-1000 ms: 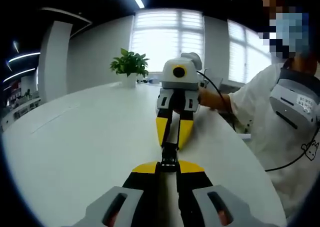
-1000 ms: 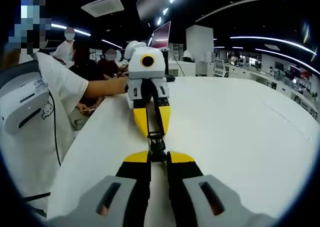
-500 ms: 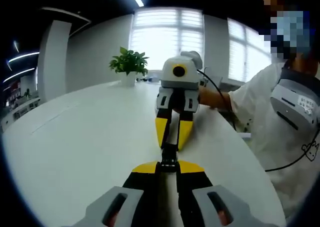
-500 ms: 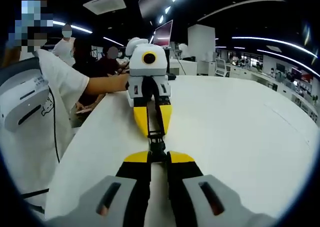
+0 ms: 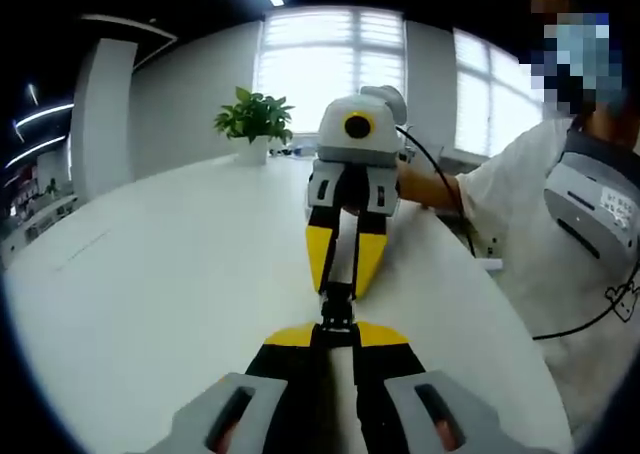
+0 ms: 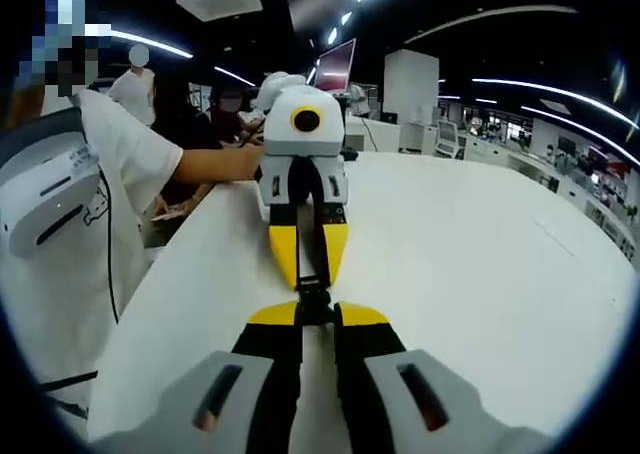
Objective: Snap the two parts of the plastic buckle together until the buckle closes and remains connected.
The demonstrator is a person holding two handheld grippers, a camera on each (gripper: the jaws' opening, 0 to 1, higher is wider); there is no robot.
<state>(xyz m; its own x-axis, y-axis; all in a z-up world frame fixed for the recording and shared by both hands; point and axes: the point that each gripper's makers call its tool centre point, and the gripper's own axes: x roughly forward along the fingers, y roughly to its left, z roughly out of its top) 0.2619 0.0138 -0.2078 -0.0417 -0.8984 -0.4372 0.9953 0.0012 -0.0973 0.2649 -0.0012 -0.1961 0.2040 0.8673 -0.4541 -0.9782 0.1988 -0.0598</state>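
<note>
The buckle [image 5: 336, 308] is a small black piece held in the air over the white table [image 5: 170, 274], between the two grippers, which face each other nose to nose. In the left gripper view, the left gripper [image 5: 336, 332] rises from the bottom with its yellow-tipped jaws drawn together on the near end of the buckle. The right gripper [image 5: 342, 274] comes in from the far side, its yellow jaws pinched on the other end, and a black strap runs up between them. The two halves look joined or touching; whether the catch is fully home I cannot tell. A potted plant [image 5: 252, 124] stands far back on the table by the window [image 5: 325, 74]. The person [image 5: 560, 214] in white is at the right.

In the right gripper view, the right gripper [image 6: 316, 316] clamps the near end of the buckle [image 6: 313, 296], jaws together on it. The left gripper [image 6: 308, 264] grips the far end, jaws closed on it. The table [image 6: 480, 264] lies below. The person [image 6: 70, 204] is at the left, and other people [image 6: 190, 114] sit behind.
</note>
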